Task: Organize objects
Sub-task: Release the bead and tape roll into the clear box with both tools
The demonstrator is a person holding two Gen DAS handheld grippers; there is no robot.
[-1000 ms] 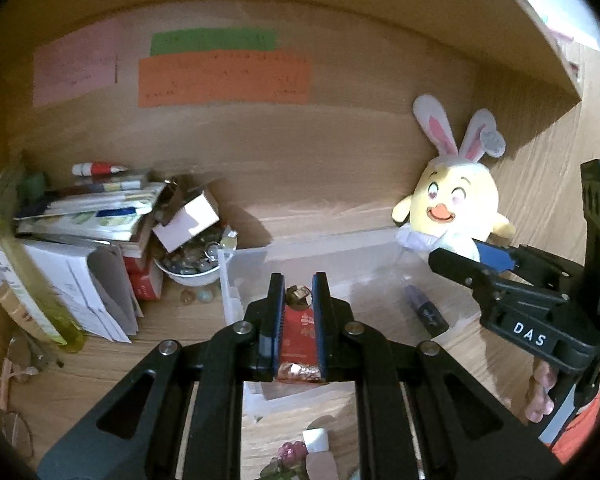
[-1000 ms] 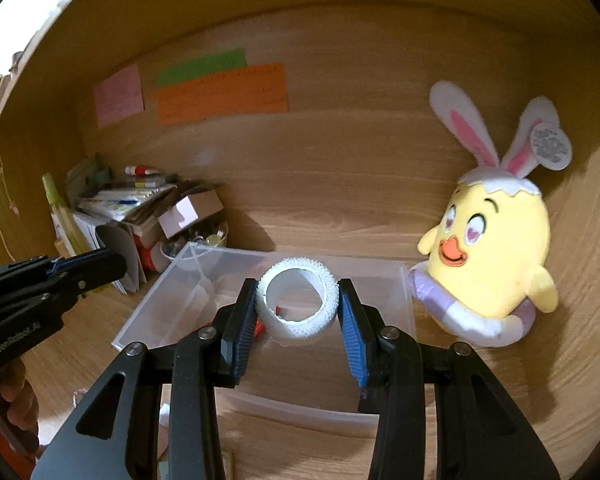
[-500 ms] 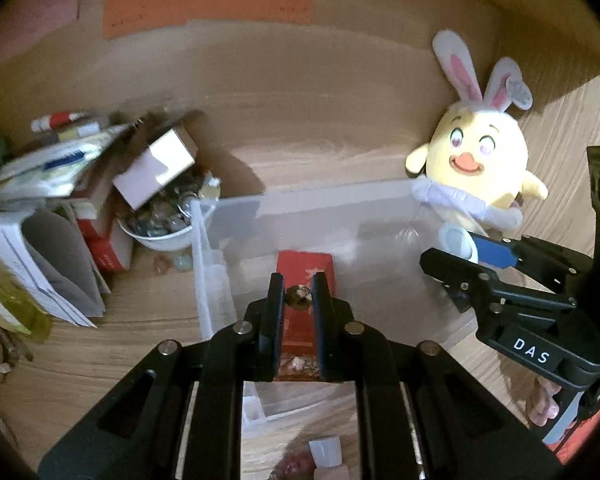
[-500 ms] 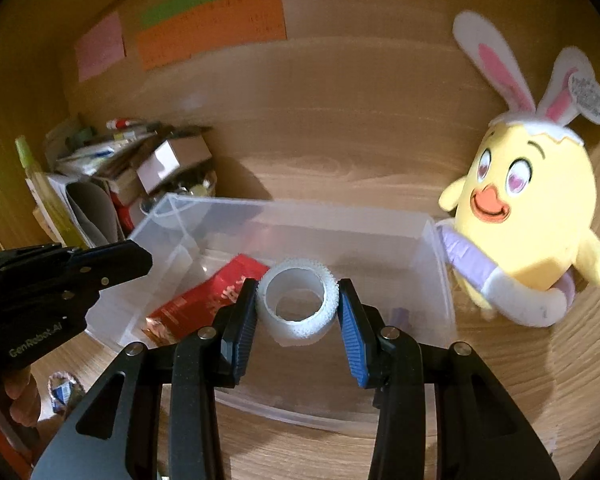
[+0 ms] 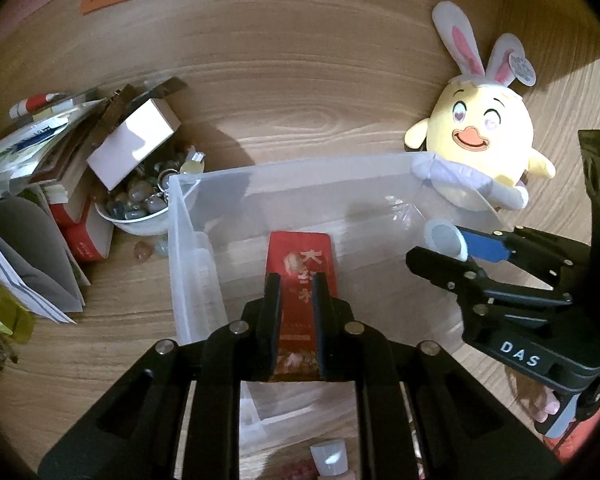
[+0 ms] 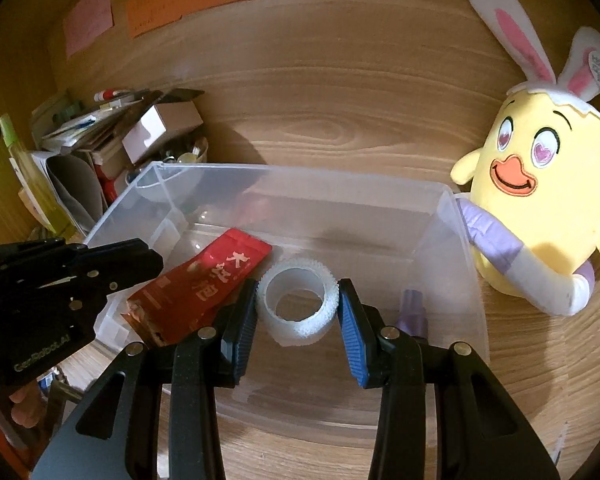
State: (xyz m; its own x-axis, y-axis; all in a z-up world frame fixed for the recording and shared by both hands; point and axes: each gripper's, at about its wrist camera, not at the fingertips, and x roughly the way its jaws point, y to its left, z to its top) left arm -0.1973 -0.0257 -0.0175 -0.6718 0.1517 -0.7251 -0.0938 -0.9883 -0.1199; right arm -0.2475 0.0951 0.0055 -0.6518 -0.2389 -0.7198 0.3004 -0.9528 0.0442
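- The step in hand looks like the drop-off: both grippers hang over the clear plastic bin point(image 6: 456, 240), which fills the middle of each view on the wooden surface.
- The left gripper point(image 5: 296, 292), at lower centre of its own view, has its jaws nearly together on the red foil packet point(image 5: 300, 264). In the right wrist view the packet point(image 6: 204, 280) juts out from the left-hand gripper at left of centre, tilted over the bin floor. The jaws seem to be just starting to part, though the packet is still between them.
- The right gripper point(image 6: 298, 312) is part-way open and its blue pads press both sides of a white hook-and-loop tape roll point(image 6: 298, 304), held low inside the bin at lower centre of the frame.
- A small purple item point(image 6: 412, 312) already lies in the bin, lower right, just beside the right finger.
- The yellow bunny-eared chick plush point(image 6: 540, 184) leans against the bin's right wall; a bowl of stones point(image 5: 140, 208) and stacked papers sit to the left, outside it.
- Next, I judge, each gripper must open fully so packet and roll settle on the bin floor, then lift clear without catching the walls or the purple item.
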